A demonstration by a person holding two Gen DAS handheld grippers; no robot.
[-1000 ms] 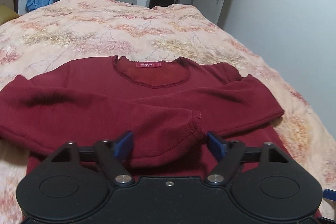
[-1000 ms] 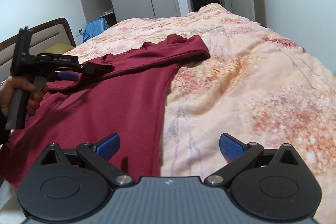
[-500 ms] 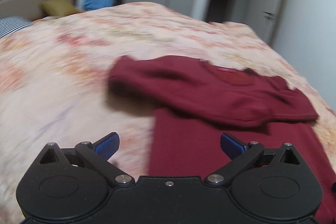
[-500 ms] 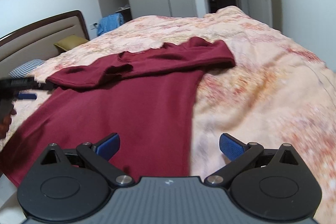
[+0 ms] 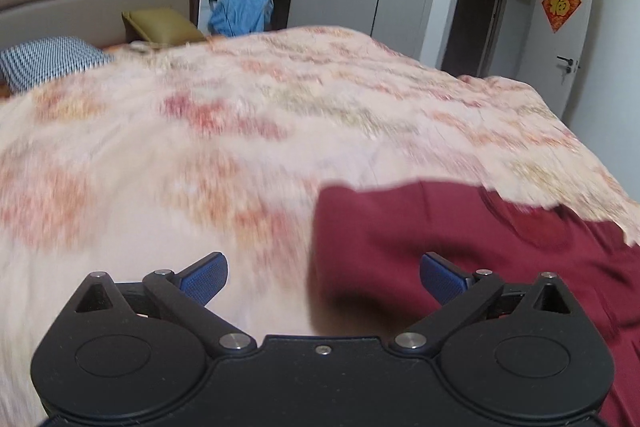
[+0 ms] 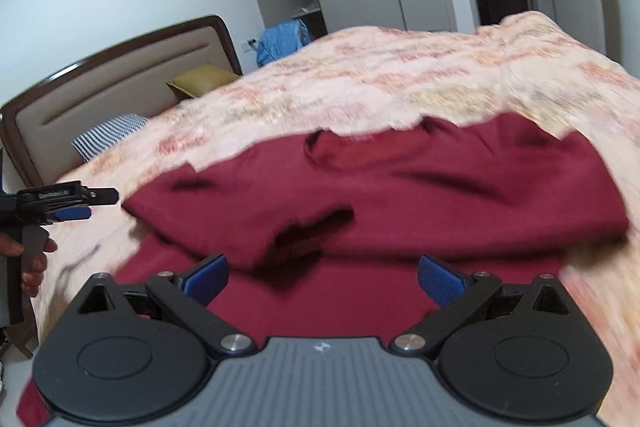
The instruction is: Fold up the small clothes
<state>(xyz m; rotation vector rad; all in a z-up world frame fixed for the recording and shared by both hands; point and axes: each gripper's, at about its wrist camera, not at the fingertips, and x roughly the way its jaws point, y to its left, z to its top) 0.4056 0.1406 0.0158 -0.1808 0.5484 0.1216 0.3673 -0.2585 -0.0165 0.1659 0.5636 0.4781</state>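
The dark red top (image 6: 400,195) lies flat on the floral bedspread (image 6: 400,67), sleeves folded across its chest. The right gripper (image 6: 322,279) hovers over its lower body, jaws spread and empty. The left gripper (image 5: 322,279), jaws also wide apart and empty, hangs beside the top's sleeve edge.

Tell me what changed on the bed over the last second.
The left gripper let go of the sleeve, its jaws having just opened, and swung off left of the red top. Right gripper stays open and empty; the top stays on the bedspread, sleeves folded across.
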